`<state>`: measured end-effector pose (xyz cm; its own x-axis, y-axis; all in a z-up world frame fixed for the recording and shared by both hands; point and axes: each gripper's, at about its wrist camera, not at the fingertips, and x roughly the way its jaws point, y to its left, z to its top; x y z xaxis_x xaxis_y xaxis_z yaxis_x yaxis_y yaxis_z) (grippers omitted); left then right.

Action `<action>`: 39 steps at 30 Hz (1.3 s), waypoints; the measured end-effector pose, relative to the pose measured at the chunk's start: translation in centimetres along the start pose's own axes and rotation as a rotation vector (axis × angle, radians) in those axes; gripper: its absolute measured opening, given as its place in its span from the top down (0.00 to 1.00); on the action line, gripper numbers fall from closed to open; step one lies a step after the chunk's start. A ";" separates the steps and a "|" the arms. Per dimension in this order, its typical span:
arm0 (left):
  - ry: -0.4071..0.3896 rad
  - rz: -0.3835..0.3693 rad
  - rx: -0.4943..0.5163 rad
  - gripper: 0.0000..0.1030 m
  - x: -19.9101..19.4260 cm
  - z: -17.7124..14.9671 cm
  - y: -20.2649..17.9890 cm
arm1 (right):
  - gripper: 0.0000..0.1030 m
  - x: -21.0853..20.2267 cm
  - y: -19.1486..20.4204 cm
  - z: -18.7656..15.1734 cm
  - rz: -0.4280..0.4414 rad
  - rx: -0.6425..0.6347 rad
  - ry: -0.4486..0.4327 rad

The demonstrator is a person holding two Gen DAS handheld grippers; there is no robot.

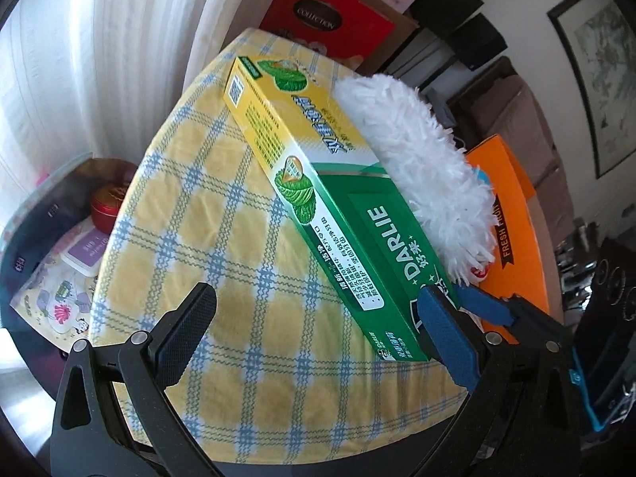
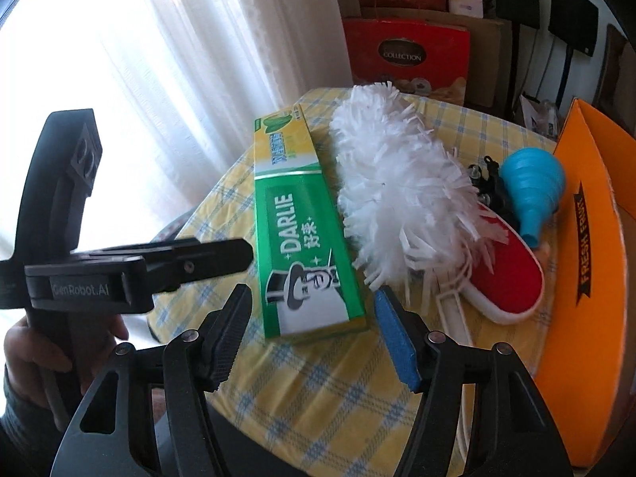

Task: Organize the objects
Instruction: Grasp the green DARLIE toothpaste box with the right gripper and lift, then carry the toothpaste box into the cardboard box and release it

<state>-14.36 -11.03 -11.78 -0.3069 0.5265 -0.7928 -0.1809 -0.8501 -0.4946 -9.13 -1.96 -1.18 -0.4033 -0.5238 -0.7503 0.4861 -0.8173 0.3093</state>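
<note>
A green and yellow Darlie toothpaste box (image 1: 318, 183) (image 2: 302, 230) lies on the yellow checked tablecloth (image 1: 206, 214) (image 2: 326, 389). A white fluffy duster (image 1: 421, 155) (image 2: 397, 190) lies against its right side. A red shoe (image 2: 512, 278) and a blue funnel (image 2: 532, 187) lie right of the duster. My left gripper (image 1: 318, 330) is open, its right finger beside the box's near end. My right gripper (image 2: 314, 338) is open and empty, just in front of the box's near end. The left gripper also shows in the right wrist view (image 2: 222, 256), left of the box.
An orange "Fresh Fruit" box (image 2: 588, 262) (image 1: 512, 214) stands at the table's right edge. Red gift boxes (image 2: 405, 51) and cardboard stand behind the table. White curtains hang at the left. A bin with a red tin (image 1: 107, 202) sits lower left, below the table.
</note>
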 end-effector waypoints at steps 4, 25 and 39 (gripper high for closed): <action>0.012 0.004 -0.001 0.02 0.5 -0.1 0.0 | 0.36 1.6 0.1 -0.3 0.005 -0.008 0.007; 0.046 -0.172 -0.054 0.28 0.1 -0.4 0.1 | 0.41 -0.3 1.0 -1.9 0.182 0.117 0.030; -0.042 -0.218 0.100 0.30 -5.5 0.2 -7.0 | 0.42 -8.1 1.0 -0.9 0.154 0.141 -0.088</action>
<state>-11.55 -8.00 -3.88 -0.2887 0.6987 -0.6546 -0.3384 -0.7140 -0.6129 -4.66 1.68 4.62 -0.4016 -0.6591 -0.6359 0.4367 -0.7481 0.4996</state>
